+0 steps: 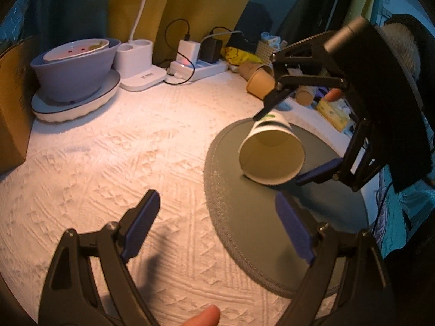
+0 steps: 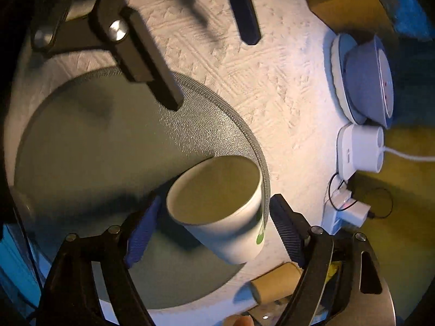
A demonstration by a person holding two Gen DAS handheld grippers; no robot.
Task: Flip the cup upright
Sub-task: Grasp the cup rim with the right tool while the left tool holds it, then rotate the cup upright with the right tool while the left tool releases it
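Left wrist view: one white paper cup with green print [image 1: 272, 149] lies tilted on one round grey mat [image 1: 285, 231], mouth facing the camera. The left gripper [image 1: 217, 228] hangs released over the white textured counter [image 1: 108, 163]. Two brown paper cups [image 1: 261, 81] lie behind.

Right wrist view: the right gripper [image 2: 212, 231] straddles the cup [image 2: 217, 206], jaws spread, not clearly squeezing it.

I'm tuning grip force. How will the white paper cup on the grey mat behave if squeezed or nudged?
The paper cup looks thin-walled and empty, so probably light and easily crushed. Lying tilted on the round mat, it would likely roll in an arc. The right gripper straddles it, jaws open.
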